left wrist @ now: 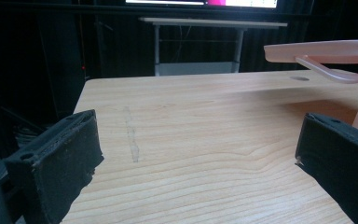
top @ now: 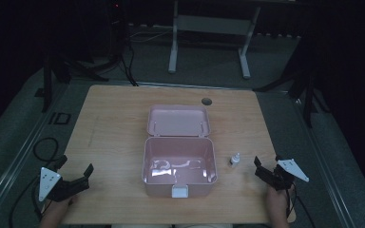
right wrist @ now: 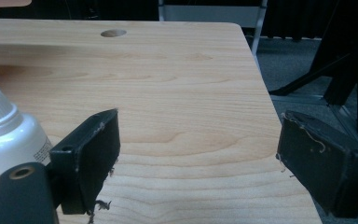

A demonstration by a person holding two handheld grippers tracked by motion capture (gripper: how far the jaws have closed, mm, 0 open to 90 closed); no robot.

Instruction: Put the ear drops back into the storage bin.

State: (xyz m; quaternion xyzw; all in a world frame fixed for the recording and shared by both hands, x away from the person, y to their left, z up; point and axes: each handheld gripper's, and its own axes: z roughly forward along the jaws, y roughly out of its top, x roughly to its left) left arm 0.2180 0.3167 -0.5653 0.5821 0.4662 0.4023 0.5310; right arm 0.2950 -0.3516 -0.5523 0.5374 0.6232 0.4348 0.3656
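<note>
We hold the right gripper (top: pixel 264 170) with its jaws spread wide and empty. Just to its left a small white bottle (top: pixel 235 160) stands upright beside the open pink box (top: pixel 179 167). It looks light, rigid and smooth; we would pinch its body below the cap. The left gripper (top: pixel 75 178) also gapes empty.
</note>
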